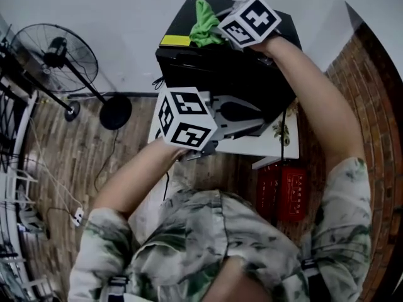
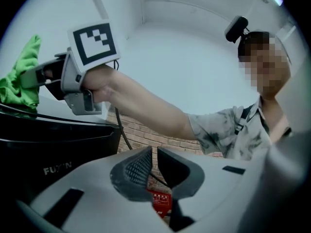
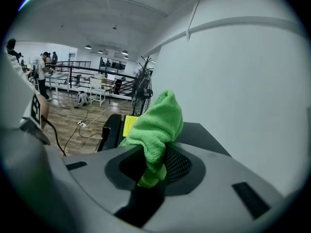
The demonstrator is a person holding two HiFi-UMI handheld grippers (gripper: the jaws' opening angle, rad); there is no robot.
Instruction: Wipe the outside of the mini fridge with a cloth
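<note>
The black mini fridge [image 1: 252, 74] stands on a low white table [image 1: 280, 145] against the wall. A yellow label [image 1: 175, 41] marks a corner of its top. My right gripper [image 1: 217, 31] hovers over the fridge top, shut on a bunched green cloth [image 1: 203, 22]. In the right gripper view the cloth [image 3: 158, 123] sticks up from between the jaws of that gripper [image 3: 156, 163], above the fridge top [image 3: 201, 136]. My left gripper [image 1: 255, 123] is held in front of the fridge, jaws together and empty. In the left gripper view that gripper [image 2: 154, 166] has the fridge [image 2: 53, 149] at its left, with the cloth [image 2: 22, 84] above.
A standing fan [image 1: 53, 55] and a round black base [image 1: 115, 112] are on the wood floor to the left. A red box [image 1: 283, 192] sits under the table. A brick wall [image 1: 378, 93] runs along the right. A power strip [image 1: 77, 216] and cables lie on the floor.
</note>
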